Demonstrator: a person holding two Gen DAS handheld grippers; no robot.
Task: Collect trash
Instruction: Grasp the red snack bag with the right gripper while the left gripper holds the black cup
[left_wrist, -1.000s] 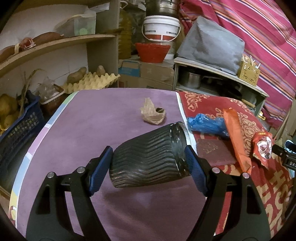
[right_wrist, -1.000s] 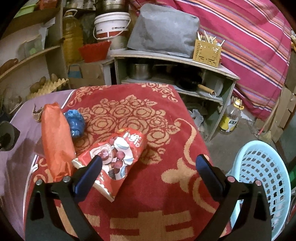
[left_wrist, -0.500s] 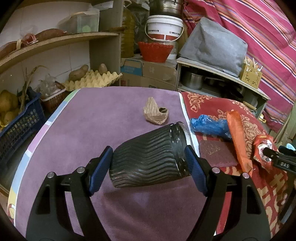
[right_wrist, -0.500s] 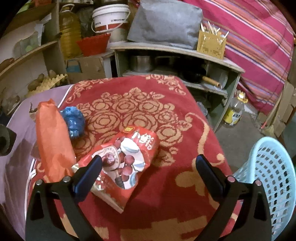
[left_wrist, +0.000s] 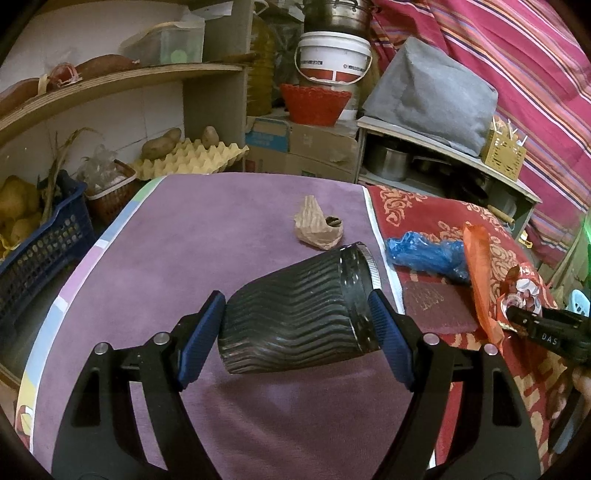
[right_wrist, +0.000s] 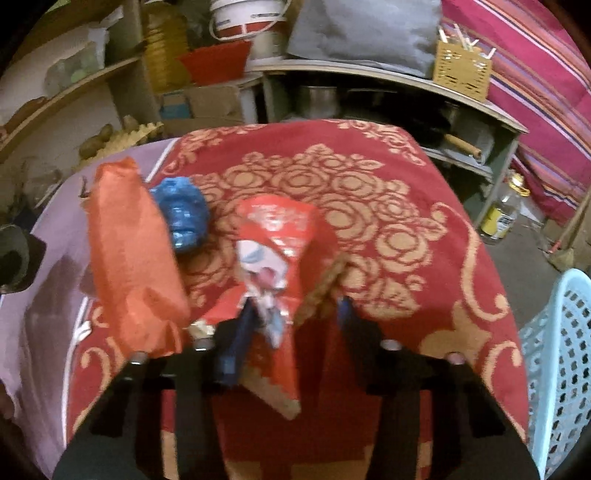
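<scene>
Right gripper (right_wrist: 291, 314): jaws have just been closing, from fully wide a second ago to a narrow gap now, with the red snack wrapper (right_wrist: 277, 236) bunched between them. The foil is crumpled and pulled up into a peak, and a fold of the red patterned cloth (right_wrist: 369, 206) looks caught beside the right finger; frame is blurred, so I cannot confirm that. Judgement: the wrapper is gripped, and the next step is carrying it to the pale blue basket (right_wrist: 561, 354) at the right edge. Risk: lifting the cloth along with it.

Right gripper points steeply down at the table, lower and closer to the wrapper than before.

Left gripper (left_wrist: 295, 325): unchanged, clamped on the black ribbed cup (left_wrist: 299, 314), which it holds tilted above the purple cloth (left_wrist: 207, 229).

Uncollected: orange bag (right_wrist: 133, 258), blue plastic wad (right_wrist: 184, 218), brown paper scrap (left_wrist: 317, 229).
</scene>
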